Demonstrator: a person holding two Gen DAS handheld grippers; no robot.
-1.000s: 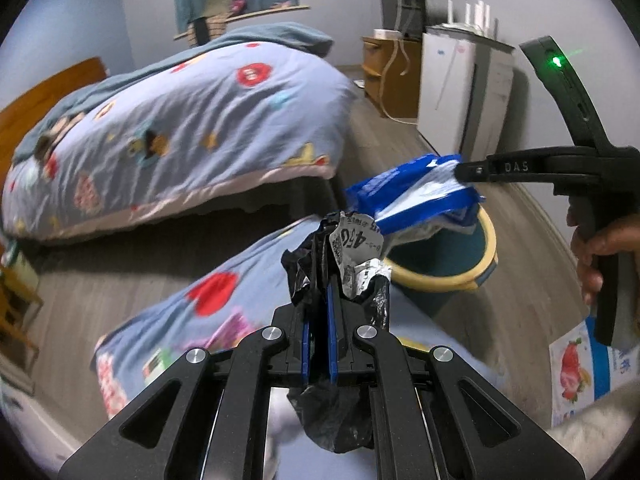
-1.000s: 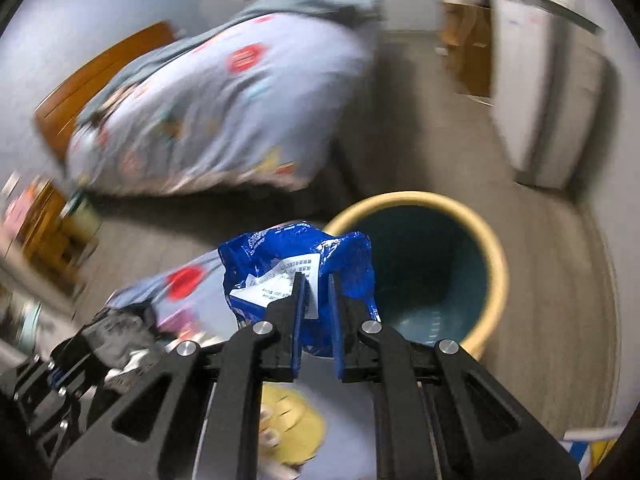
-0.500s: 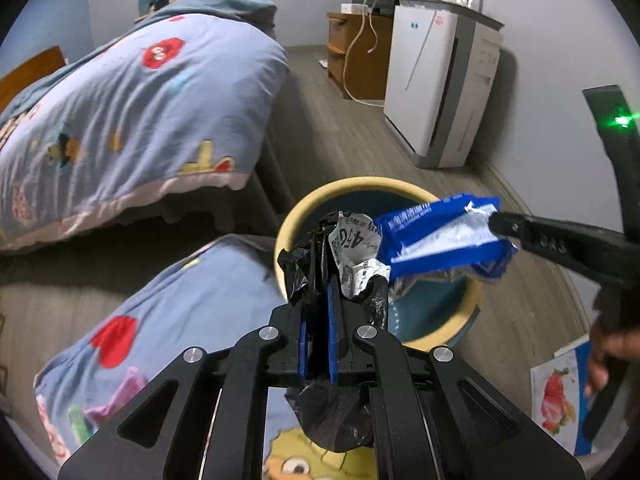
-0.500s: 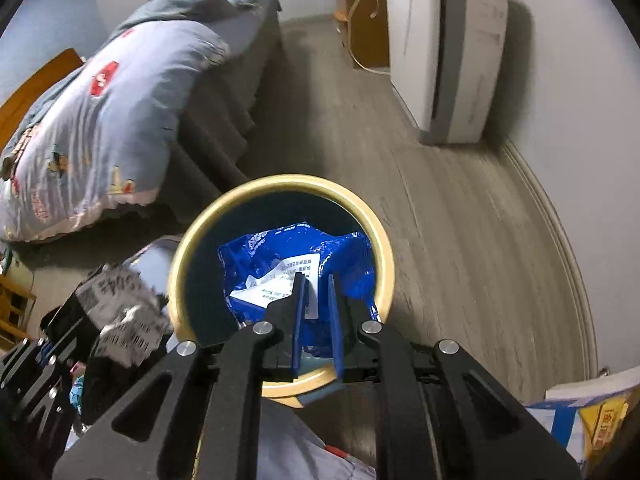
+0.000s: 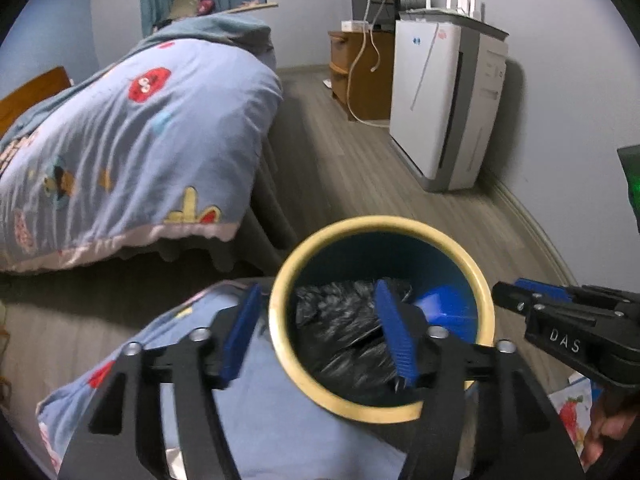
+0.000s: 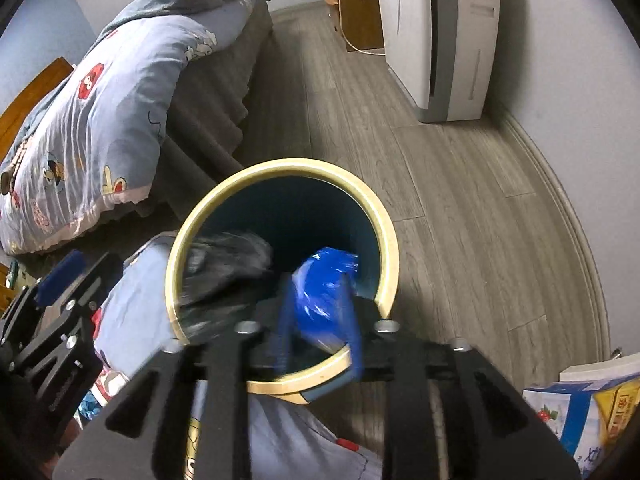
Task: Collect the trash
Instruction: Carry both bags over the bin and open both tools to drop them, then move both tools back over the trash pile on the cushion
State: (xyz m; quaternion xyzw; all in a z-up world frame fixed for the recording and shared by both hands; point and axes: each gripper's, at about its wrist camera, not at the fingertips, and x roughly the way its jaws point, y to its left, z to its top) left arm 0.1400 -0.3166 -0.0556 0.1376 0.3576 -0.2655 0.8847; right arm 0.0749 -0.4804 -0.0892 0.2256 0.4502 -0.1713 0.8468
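The round bin, yellow-rimmed and teal inside, stands on the floor right below both grippers. My left gripper is over its near rim, jaws opening and wide apart, with nothing pressed between them. The black crumpled wrapper is blurred inside the bin, free of the pads. My right gripper hangs over the right rim with its jaws opening. The blue wrapper is loose between its fingers and dropping into the bin.
A bed with a blue cartoon quilt fills the left. A white air purifier and a wooden cabinet line the right wall. A blue patterned pillow lies against the bin. Printed packages lie at the lower right.
Both grippers came forward and down over the bin, then opened. The black wrapper left the left jaws and the blue wrapper left the right jaws; both are falling into the bin.
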